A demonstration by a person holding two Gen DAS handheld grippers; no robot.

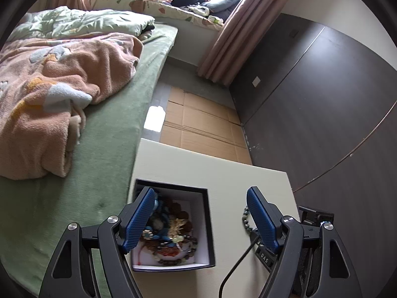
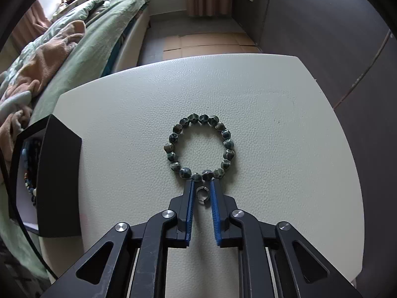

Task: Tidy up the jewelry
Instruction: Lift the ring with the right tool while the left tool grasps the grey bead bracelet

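A dark green bead bracelet (image 2: 199, 146) lies flat on the cream table (image 2: 273, 124). A small silver ring (image 2: 203, 195) lies just behind it, between the blue pads of my right gripper (image 2: 202, 186). The jaws stand narrowly apart on either side of the ring; the pads are not clearly touching it. A black jewelry box (image 1: 209, 223) with a white inside holds several bead bracelets (image 1: 171, 236). My left gripper (image 1: 198, 198) is open and empty above the box's right side. The box also shows in the right wrist view (image 2: 59, 173). Part of the green bracelet (image 1: 245, 219) shows beside the left gripper's right finger.
A bed with a green sheet (image 1: 106, 149) and a pink blanket (image 1: 57, 87) lies left of the table. Cardboard (image 1: 203, 124) covers the floor beyond the table. A dark wall (image 1: 322, 99) stands on the right. A black cable (image 1: 238, 260) crosses the table's near edge.
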